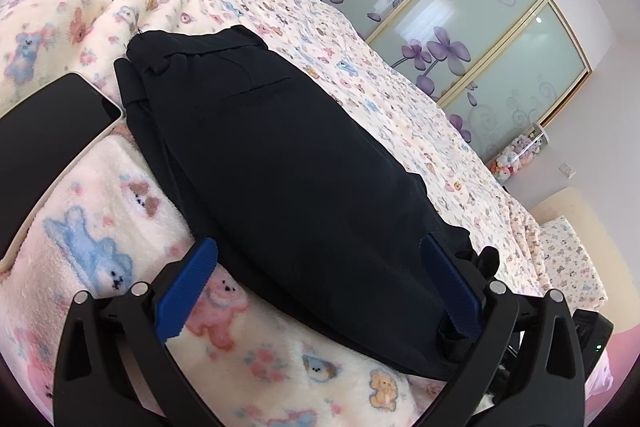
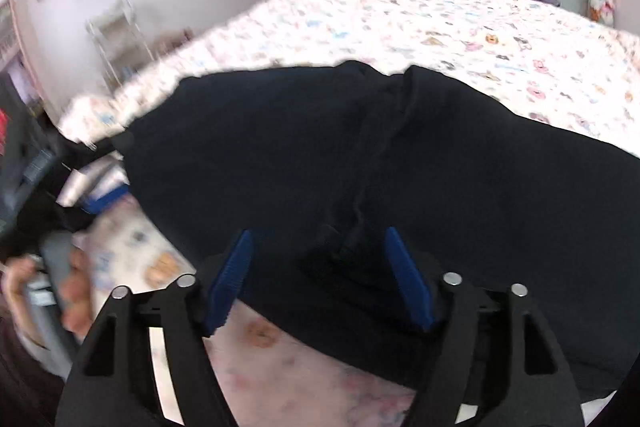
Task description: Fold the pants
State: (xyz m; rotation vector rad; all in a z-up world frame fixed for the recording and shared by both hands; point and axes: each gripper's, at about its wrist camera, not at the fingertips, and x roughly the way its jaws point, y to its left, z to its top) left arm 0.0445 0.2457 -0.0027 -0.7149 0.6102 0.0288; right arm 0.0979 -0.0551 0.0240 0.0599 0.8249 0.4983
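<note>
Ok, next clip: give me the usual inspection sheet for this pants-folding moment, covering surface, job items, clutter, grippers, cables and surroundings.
Surface: bed with a teddy-bear print fleece blanket, rumpled toward the far left.
Job's things: black pants lying on the blanket in a folded bundle, waistband at the far end.
Clutter: tablet, dark screen up, beside the pants.
Grippers: left gripper open, fingers straddling the near end of the pants; right gripper open over the pants, its view blurred.
Cables: nothing seen.
Surroundings: sliding wardrobe doors with purple flowers, plush toys beside them, wire rack by the wall.
</note>
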